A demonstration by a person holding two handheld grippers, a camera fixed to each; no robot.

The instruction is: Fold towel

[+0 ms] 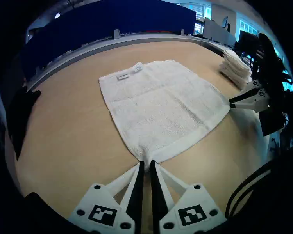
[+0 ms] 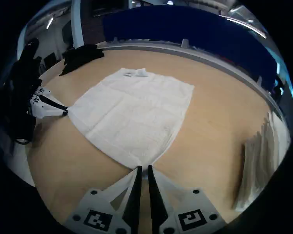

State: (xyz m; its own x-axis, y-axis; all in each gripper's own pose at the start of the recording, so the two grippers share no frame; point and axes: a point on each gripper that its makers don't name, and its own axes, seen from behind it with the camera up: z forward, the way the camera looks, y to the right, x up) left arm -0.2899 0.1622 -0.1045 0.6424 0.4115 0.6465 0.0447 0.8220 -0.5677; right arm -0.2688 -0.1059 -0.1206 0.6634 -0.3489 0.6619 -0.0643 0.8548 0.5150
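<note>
The towel (image 1: 162,105) lay flat on the table (image 1: 68,128), the left gripper (image 1: 146,165) and right gripper (image 2: 143,168) each clamped on a near corner; such shallow bites could slip on lifting, skewing the fold.

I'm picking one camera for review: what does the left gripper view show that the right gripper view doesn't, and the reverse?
Left gripper view: bright windows and a dark monitor behind the table. Right gripper view: ceiling light strips. Both: the white towel spread flat, the left gripper and right gripper each pinching a corner, the stack of folded towels, a black cloth and the blue partition.
</note>
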